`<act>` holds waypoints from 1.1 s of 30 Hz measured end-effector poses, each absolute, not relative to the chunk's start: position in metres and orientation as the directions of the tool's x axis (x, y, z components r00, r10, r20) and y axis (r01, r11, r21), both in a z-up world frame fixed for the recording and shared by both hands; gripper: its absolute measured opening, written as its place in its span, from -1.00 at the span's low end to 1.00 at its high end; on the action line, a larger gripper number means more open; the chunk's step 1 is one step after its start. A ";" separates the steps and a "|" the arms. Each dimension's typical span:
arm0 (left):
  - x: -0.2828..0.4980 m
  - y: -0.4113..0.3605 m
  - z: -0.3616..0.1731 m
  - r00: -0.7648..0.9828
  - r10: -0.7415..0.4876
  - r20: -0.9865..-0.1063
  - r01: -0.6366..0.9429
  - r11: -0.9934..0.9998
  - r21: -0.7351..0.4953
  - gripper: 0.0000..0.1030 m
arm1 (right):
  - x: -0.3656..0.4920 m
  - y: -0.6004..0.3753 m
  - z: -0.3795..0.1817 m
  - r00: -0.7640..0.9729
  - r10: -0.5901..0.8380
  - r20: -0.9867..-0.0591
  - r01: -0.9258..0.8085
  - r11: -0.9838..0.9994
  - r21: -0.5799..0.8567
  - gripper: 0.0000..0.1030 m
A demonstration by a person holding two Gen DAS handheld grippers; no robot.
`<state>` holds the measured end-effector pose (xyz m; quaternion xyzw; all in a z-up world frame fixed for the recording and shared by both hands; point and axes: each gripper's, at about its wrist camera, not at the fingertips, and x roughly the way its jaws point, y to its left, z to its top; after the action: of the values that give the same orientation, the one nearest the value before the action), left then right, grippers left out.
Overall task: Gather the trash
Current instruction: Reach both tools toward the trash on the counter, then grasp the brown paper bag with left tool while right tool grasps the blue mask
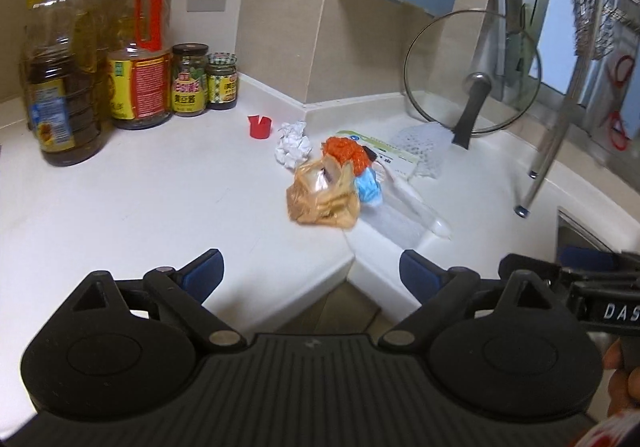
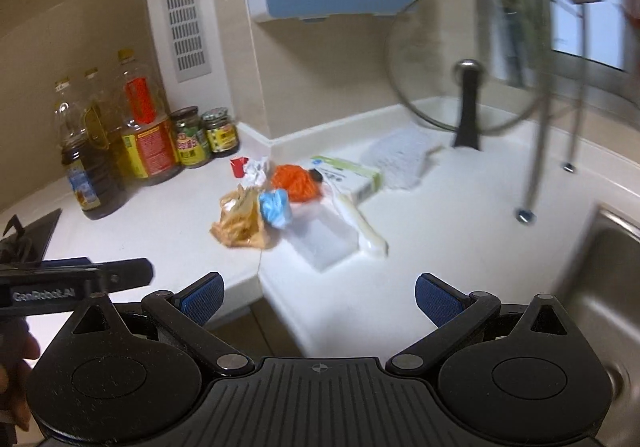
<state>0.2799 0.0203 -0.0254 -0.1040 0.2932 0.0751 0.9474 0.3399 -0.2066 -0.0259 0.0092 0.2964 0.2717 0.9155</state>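
Note:
A heap of trash lies in the corner of the white counter (image 1: 160,199): a tan plastic bag (image 1: 322,197), an orange net (image 1: 346,153), a blue crumpled wrapper (image 1: 370,189), a white paper ball (image 1: 293,145), a red cap (image 1: 260,126), a clear plastic bag (image 1: 396,219) and a green-white packet (image 1: 384,153). My left gripper (image 1: 310,273) hangs open short of the counter's front edge, nothing between its blue pads (image 1: 206,271). My right gripper (image 2: 318,297) is open too, empty, near the counter edge, with the tan plastic bag (image 2: 242,229) ahead and to the left.
Oil bottles (image 1: 64,87) and sauce jars (image 1: 190,81) stand at the back left. A glass pot lid (image 1: 472,71) leans on the wall at the right. A steel sink (image 2: 600,271) lies right, with rack legs (image 2: 536,151) on the counter.

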 end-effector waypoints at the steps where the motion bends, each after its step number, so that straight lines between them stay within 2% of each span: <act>1: 0.289 0.017 -0.029 0.815 0.095 -0.571 -0.205 0.970 -0.132 0.78 | 0.352 -0.206 -0.028 0.668 0.512 -0.540 -0.502 0.846 0.180 0.97; 2: 0.298 0.014 -0.032 0.812 0.110 -0.573 -0.205 0.973 -0.104 0.75 | 0.364 -0.207 -0.030 0.659 0.520 -0.544 -0.510 0.840 0.185 0.97; 4: 0.316 0.010 -0.038 0.804 0.132 -0.580 -0.200 0.978 -0.054 0.70 | 0.382 -0.206 -0.034 0.641 0.538 -0.547 -0.526 0.827 0.197 0.80; 6: 0.333 0.010 -0.043 0.801 0.132 -0.584 -0.180 0.983 -0.026 0.59 | 0.398 -0.203 -0.037 0.626 0.548 -0.555 -0.538 0.818 0.202 0.76; 10: 0.364 0.006 -0.052 0.795 0.115 -0.596 -0.098 0.993 0.061 0.41 | 0.417 -0.197 -0.043 0.608 0.557 -0.565 -0.545 0.811 0.212 0.71; 12: 0.378 0.004 -0.059 0.788 0.109 -0.605 -0.045 0.992 0.119 0.24 | 0.422 -0.196 -0.044 0.612 0.547 -0.571 -0.533 0.819 0.213 0.71; 16: 0.394 -0.004 -0.068 0.800 0.089 -0.593 0.063 0.971 0.231 0.14 | 0.430 -0.193 -0.047 0.615 0.528 -0.586 -0.503 0.835 0.224 0.71; 17: 0.398 -0.005 -0.070 0.801 0.088 -0.593 0.084 0.963 0.256 0.01 | 0.432 -0.191 -0.048 0.617 0.523 -0.588 -0.498 0.838 0.222 0.71; 18: 0.402 -0.005 -0.071 0.795 0.084 -0.601 0.105 0.956 0.273 -0.20 | 0.433 -0.190 -0.049 0.617 0.521 -0.590 -0.495 0.840 0.224 0.71; 20: 0.408 -0.004 -0.075 0.785 0.084 -0.614 0.130 0.946 0.296 -0.39 | 0.437 -0.185 -0.050 0.613 0.522 -0.593 -0.492 0.839 0.230 0.71; 26: 0.403 0.012 -0.070 0.781 0.113 -0.614 0.090 0.953 0.290 -0.60 | 0.444 -0.159 -0.051 0.582 0.566 -0.584 -0.556 0.801 0.222 0.67; 29: 0.394 0.030 -0.059 0.781 0.145 -0.608 0.016 0.968 0.251 -0.76 | 0.448 -0.139 -0.051 0.554 0.599 -0.578 -0.612 0.764 0.205 0.53; 33: 0.383 0.056 -0.048 0.768 0.177 -0.616 -0.071 0.979 0.194 -0.78 | 0.455 -0.111 -0.057 0.529 0.620 -0.579 -0.674 0.722 0.157 0.40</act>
<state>0.3829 0.0557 -0.0477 0.0797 0.3344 0.0663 0.9367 0.4551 -0.1105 -0.0565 -0.0433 0.3133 0.3705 0.8733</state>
